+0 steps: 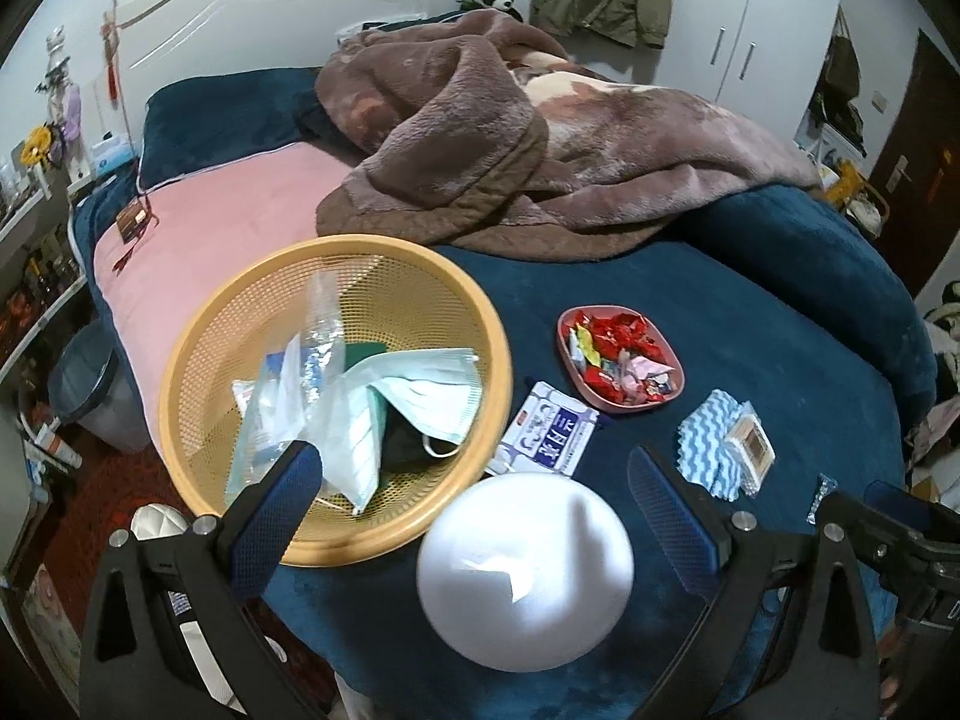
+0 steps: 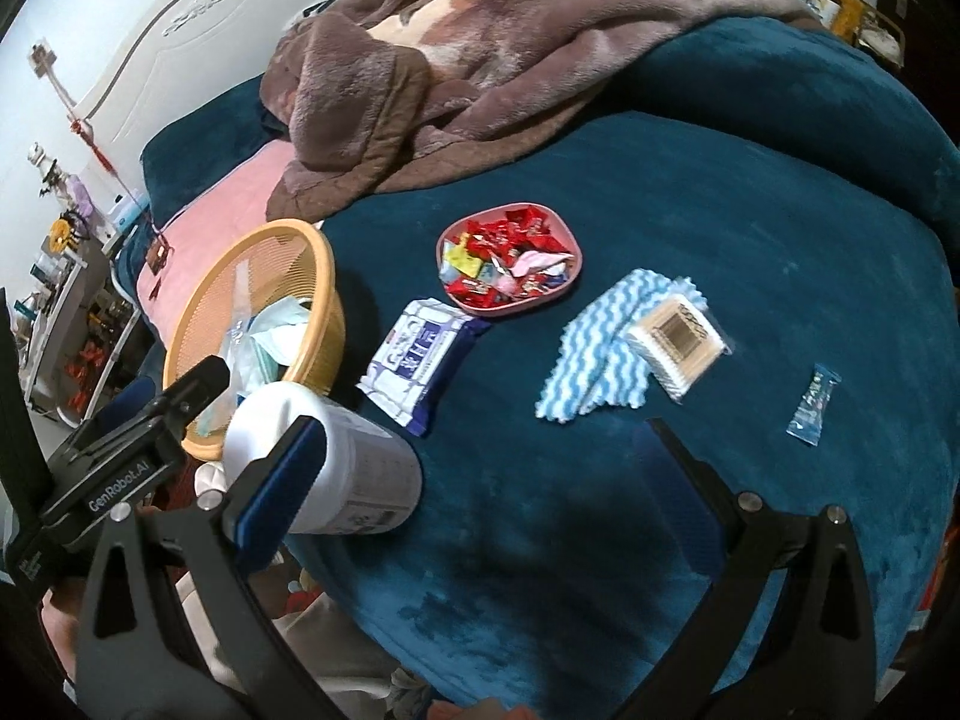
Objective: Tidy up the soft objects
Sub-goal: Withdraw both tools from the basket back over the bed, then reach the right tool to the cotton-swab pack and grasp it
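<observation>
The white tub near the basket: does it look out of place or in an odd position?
Yes. The white tub lies on its side on the blue bedcover, close beside the yellow basket at the bed's edge, instead of standing upright. Nothing appears spilled from it.

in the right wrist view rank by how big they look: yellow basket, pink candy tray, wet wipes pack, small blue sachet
1. Yellow mesh plastic basket, partly hidden.
2. Pink rounded candy tray.
3. White and blue wet wipes pack; looks close to the tray, so that order is unsure.
4. Small blue sachet, clearly smallest.
</observation>
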